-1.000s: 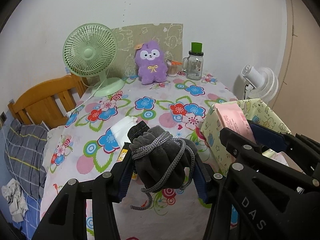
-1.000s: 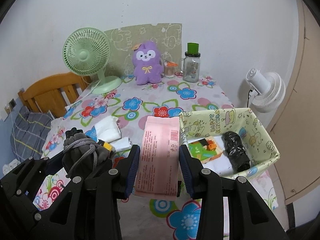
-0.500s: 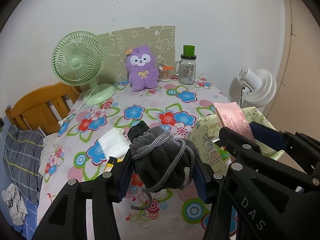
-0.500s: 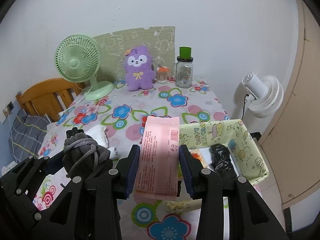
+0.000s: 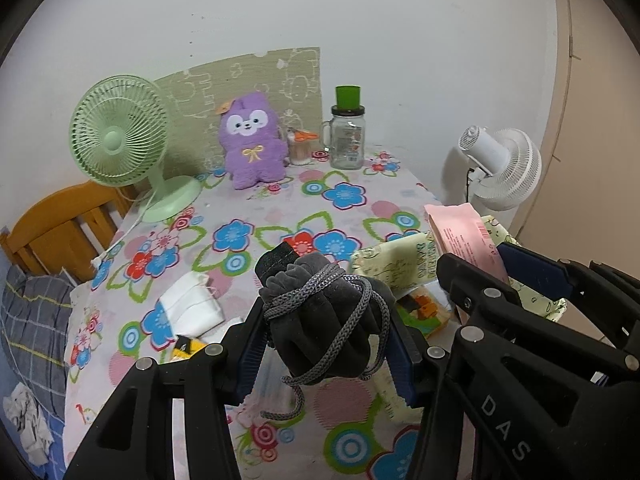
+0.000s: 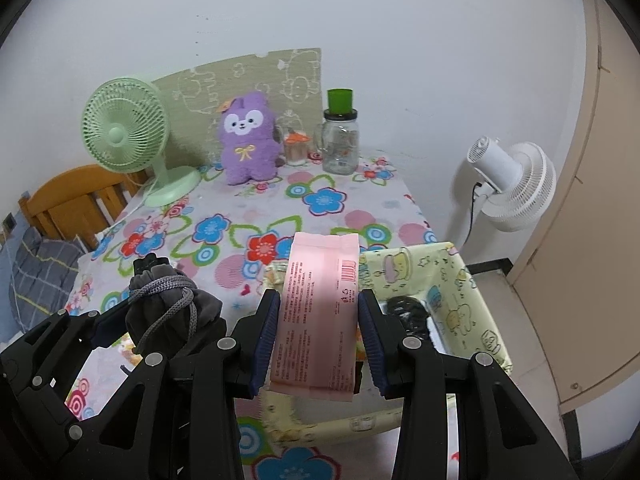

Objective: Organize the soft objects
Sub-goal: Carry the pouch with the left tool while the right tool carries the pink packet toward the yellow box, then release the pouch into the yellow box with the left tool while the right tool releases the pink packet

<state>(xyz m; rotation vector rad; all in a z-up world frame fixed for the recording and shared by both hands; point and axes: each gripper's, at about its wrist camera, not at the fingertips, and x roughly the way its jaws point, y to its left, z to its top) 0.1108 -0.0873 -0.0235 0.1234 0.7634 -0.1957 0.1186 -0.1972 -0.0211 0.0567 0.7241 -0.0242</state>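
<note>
We see a table (image 6: 340,216) under a flowered cloth, backed against a white wall. A white fan (image 6: 516,184) stands off its right edge and a green fan (image 6: 124,136) at its far left. At the near right sits a pale yellow fabric basket (image 6: 456,280) with a black bundle (image 6: 408,312) and some colourful items inside. A purple plush toy (image 6: 246,144) leans at the far side, with a glass jar (image 6: 340,148) with a green lid to its right. White folded cloths (image 5: 192,308) lie at the near left of the table.

Our left gripper (image 5: 328,340) has its fingers clenched on a grey drawstring pouch (image 5: 324,320), held above the table just left of the basket. Our right gripper (image 6: 318,332) grips a pink packet (image 6: 320,312) upright between its fingers, over the basket's near left corner.
</note>
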